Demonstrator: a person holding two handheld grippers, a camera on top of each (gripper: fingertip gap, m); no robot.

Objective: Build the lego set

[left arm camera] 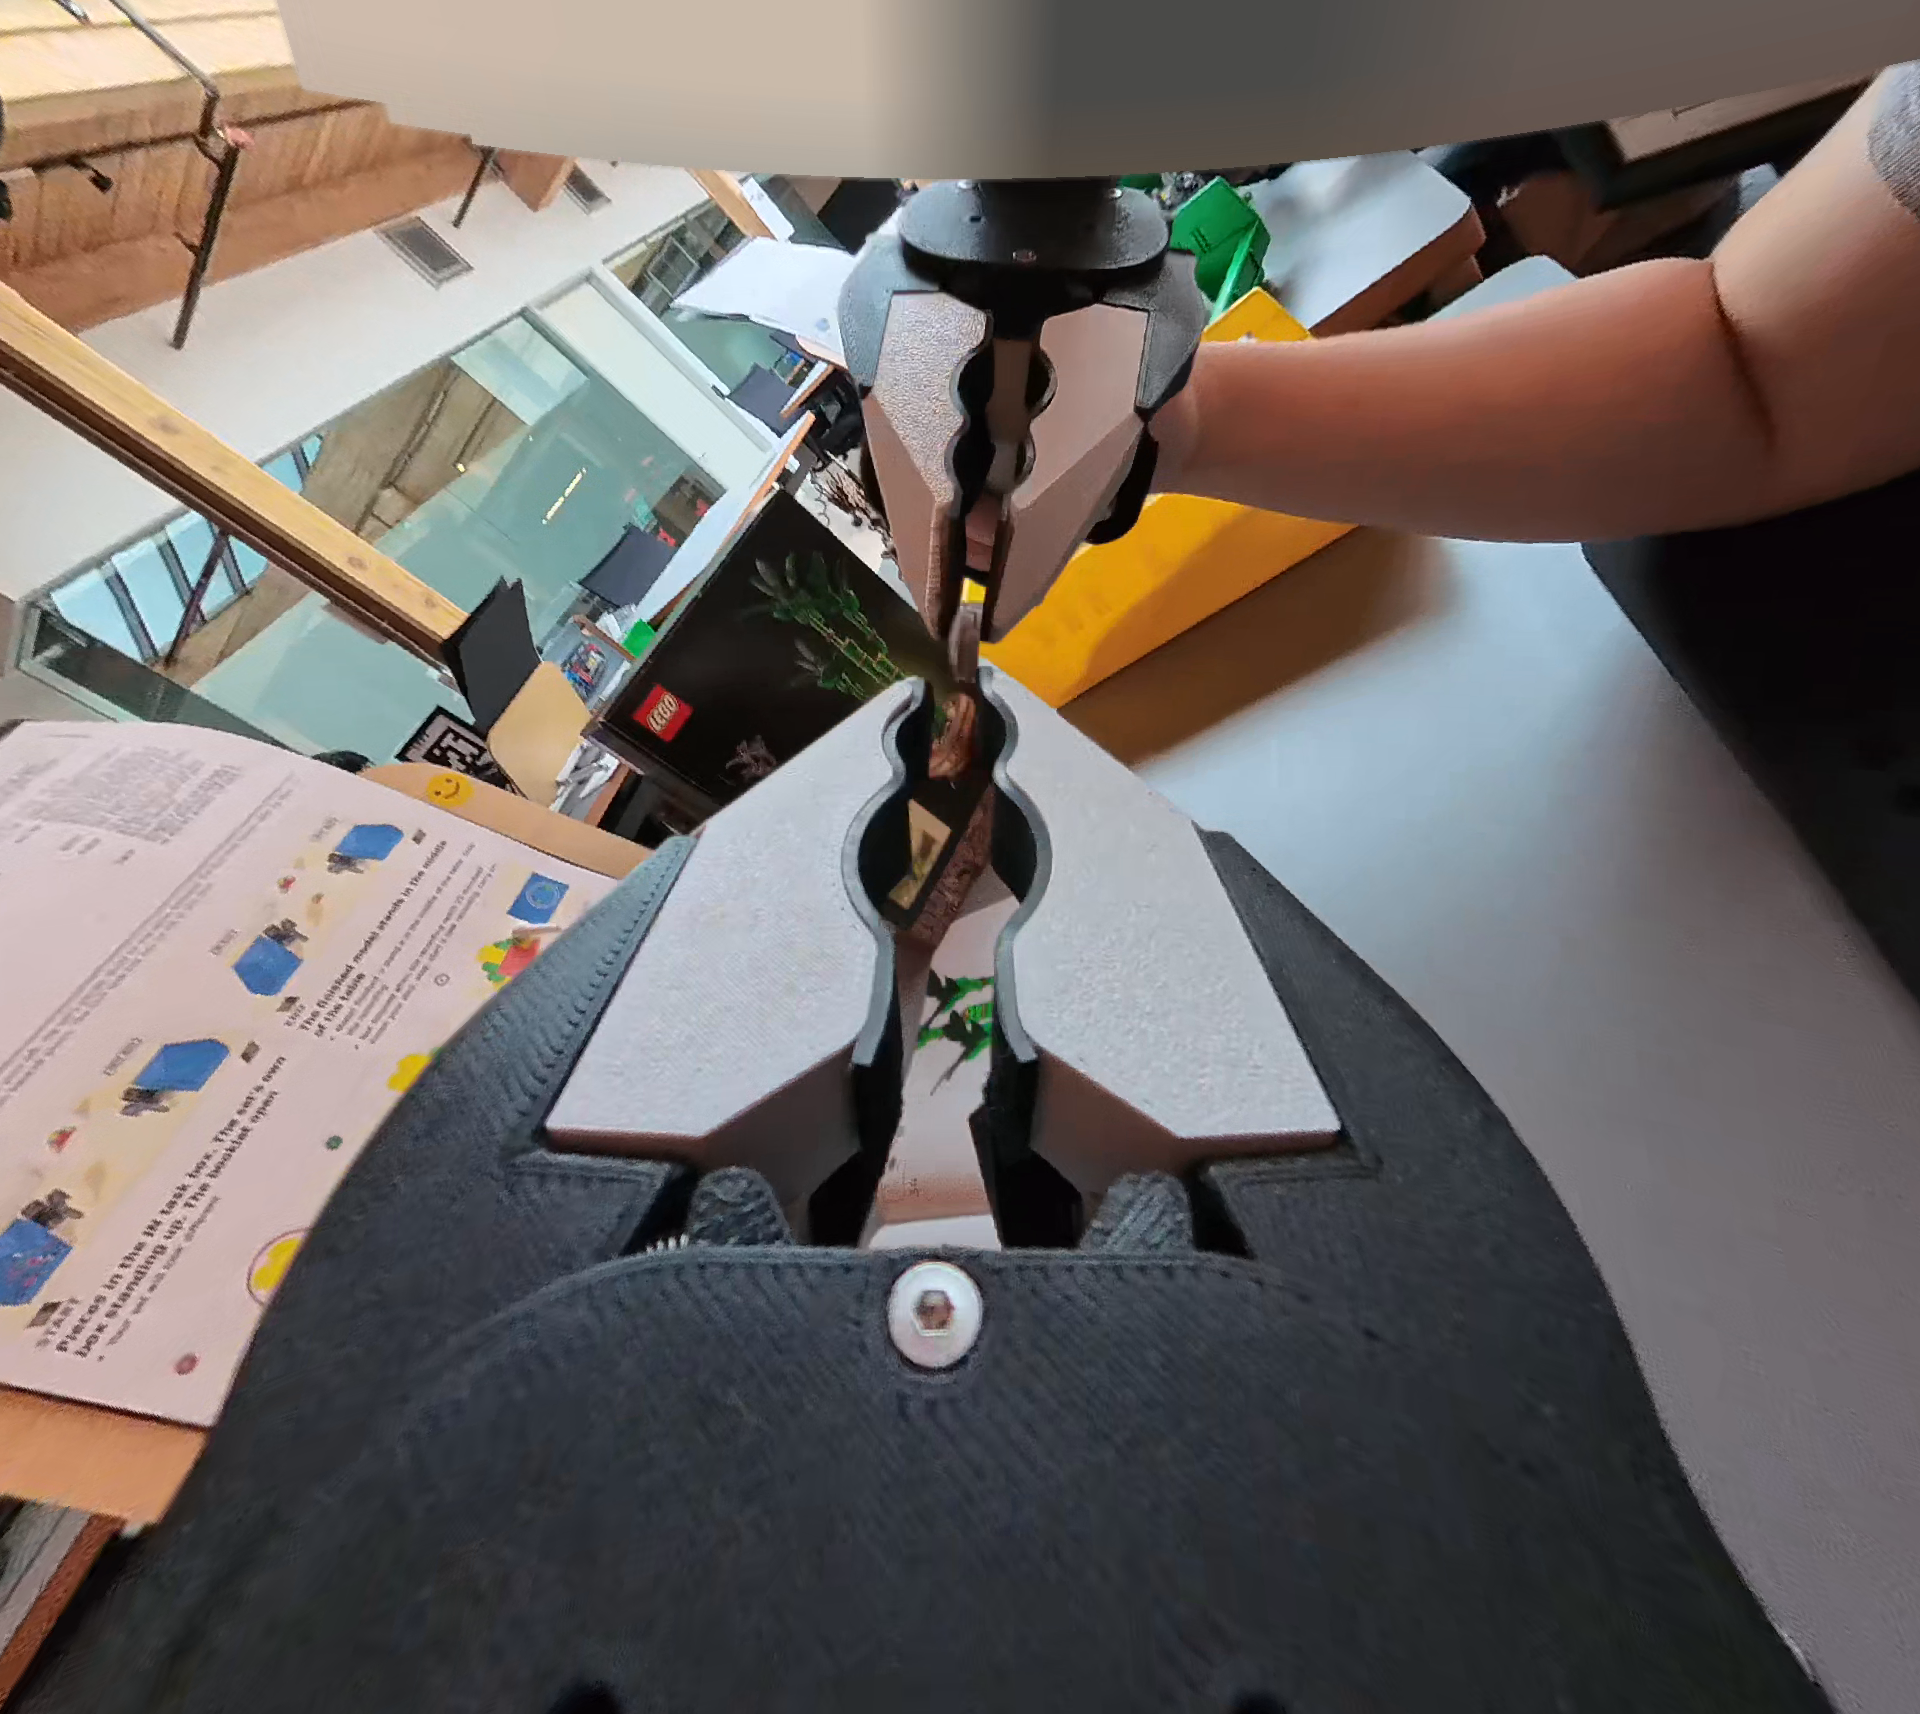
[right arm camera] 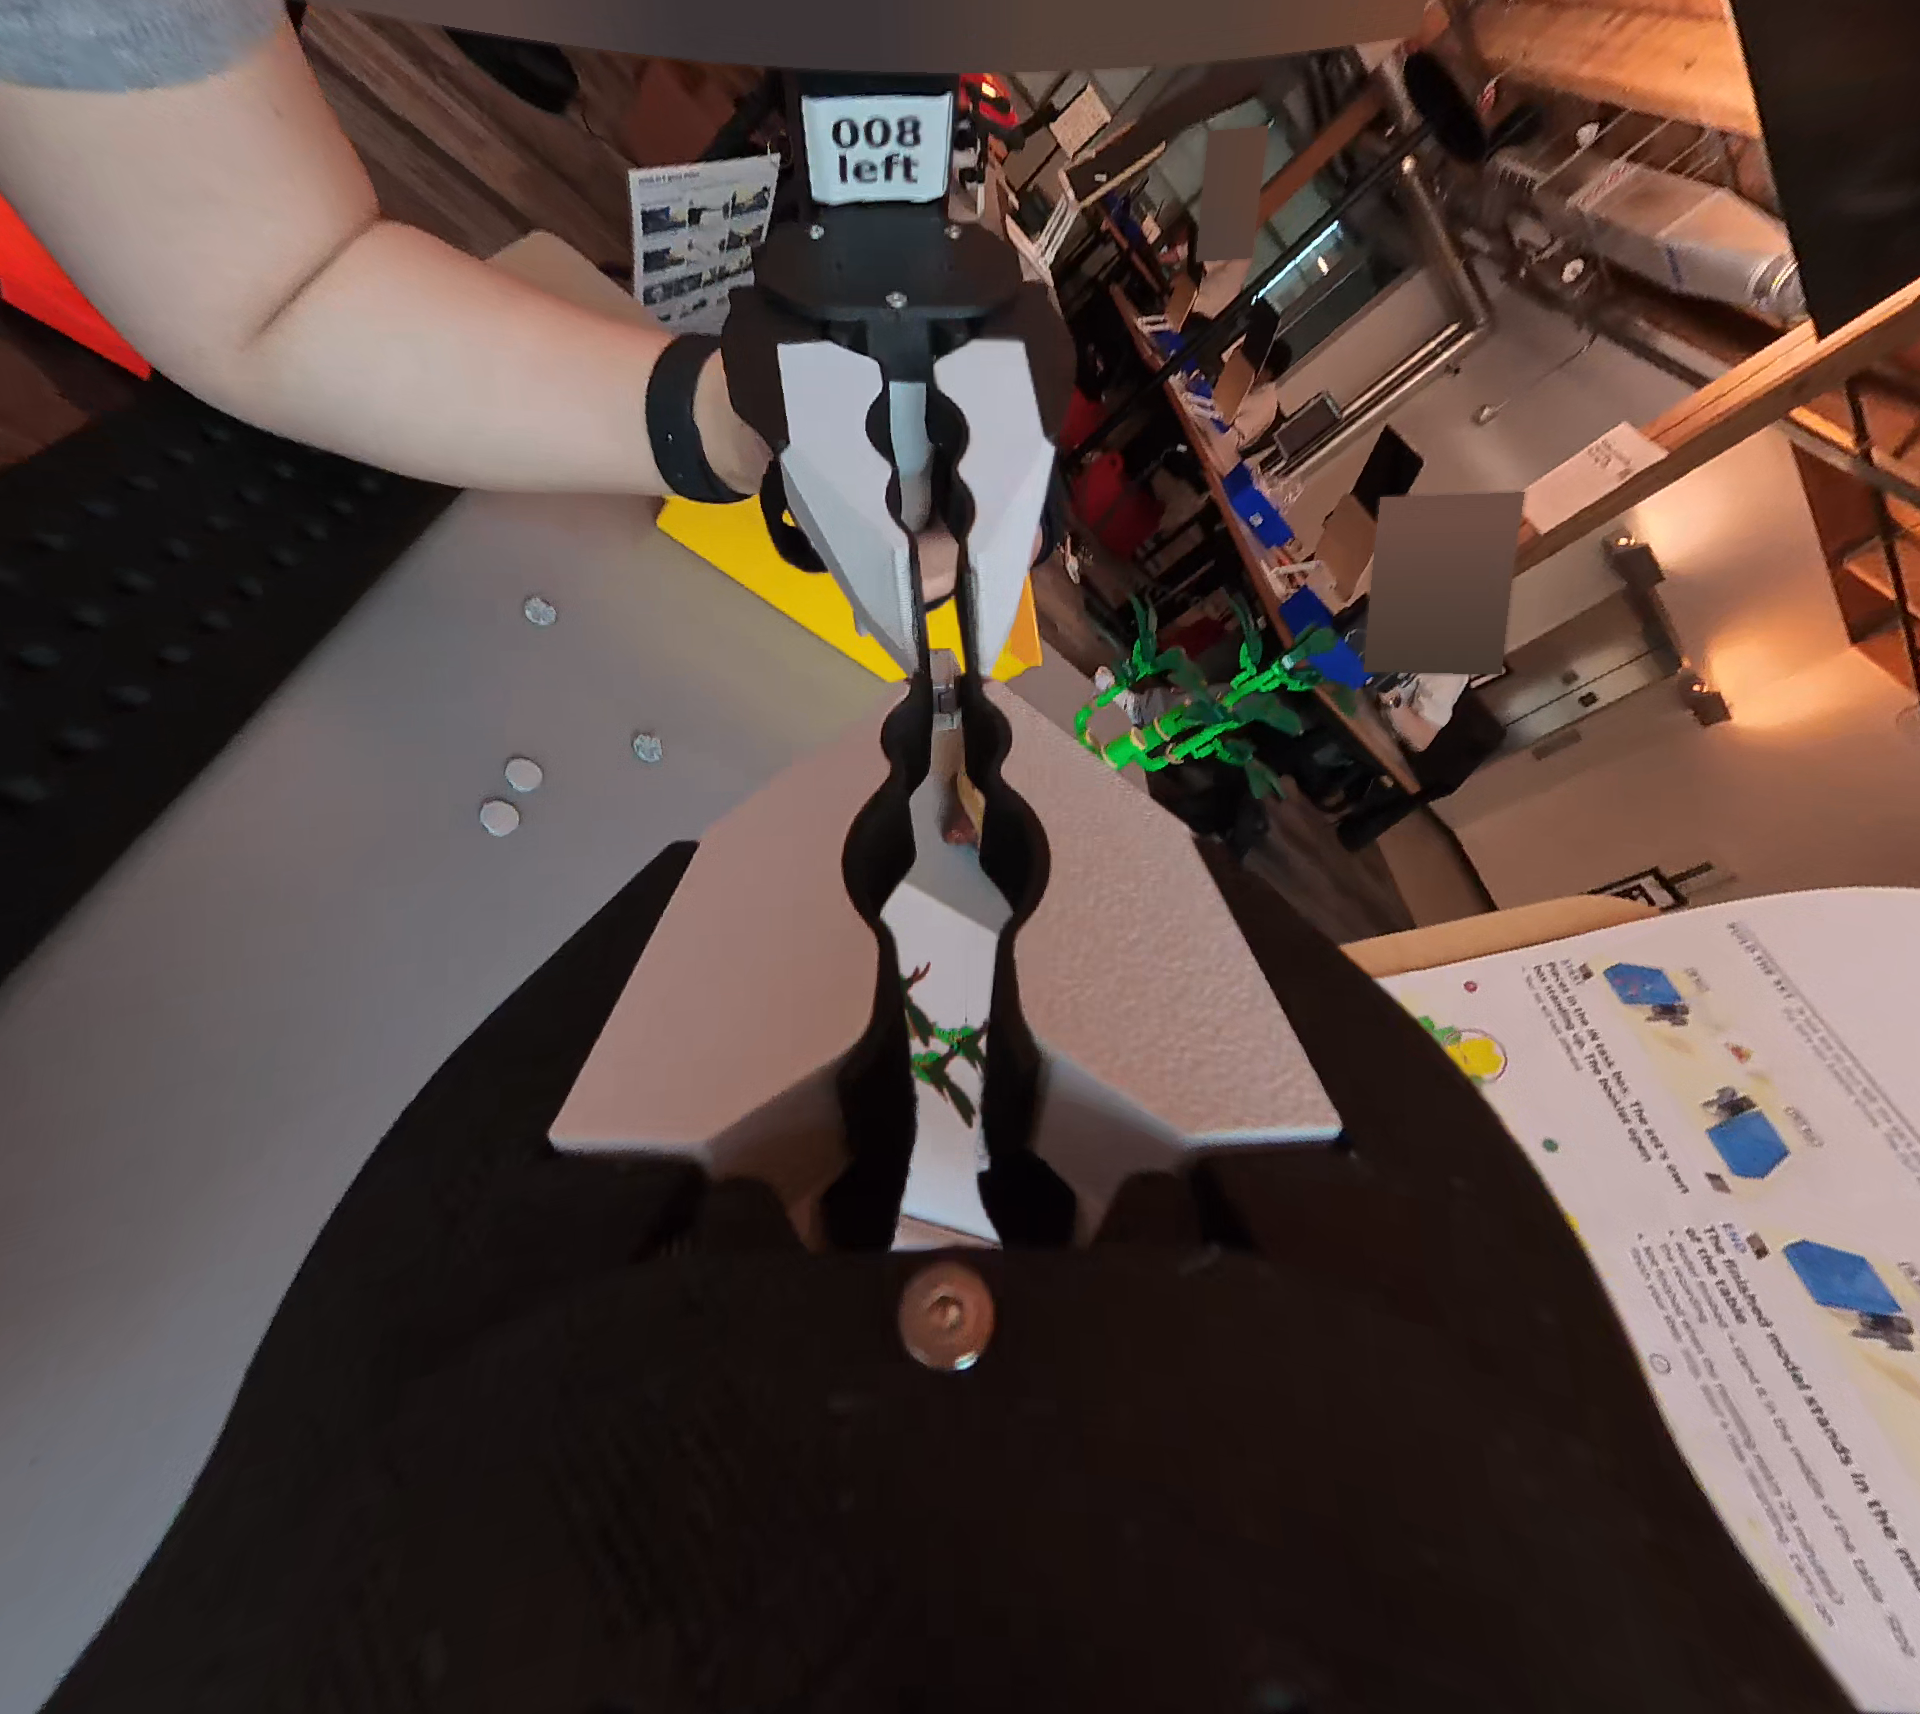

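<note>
1. two grippers meet tip to tip above the grey table [right arm camera: 312,833], each pointing at the other.
2. the left gripper [left arm camera: 951,688] has its jaws drawn narrow; a small grey lego piece [left arm camera: 964,625] sits right at its tips, but i cannot tell which tool actually grips it.
3. the right gripper [right arm camera: 940,698] is also narrow, with the same small grey piece [right arm camera: 943,696] at the meeting point of both tips.
4. a forearm with a black wristband [right arm camera: 681,417] carries the far tool in the right wrist view.
5. the green bamboo lego model [right arm camera: 1195,719] stands on the table, off to one side of the tips and apart from them.
6. four small round pale pieces [right arm camera: 520,776] lie loose on the table, well apart from the grippers.
7. a yellow tray [left arm camera: 1164,584] sits behind the tips.
8. the black lego set box [left arm camera: 769,677] stands upright beyond, near a printed instruction sheet [left arm camera: 208,1041] on a wooden board.
</note>
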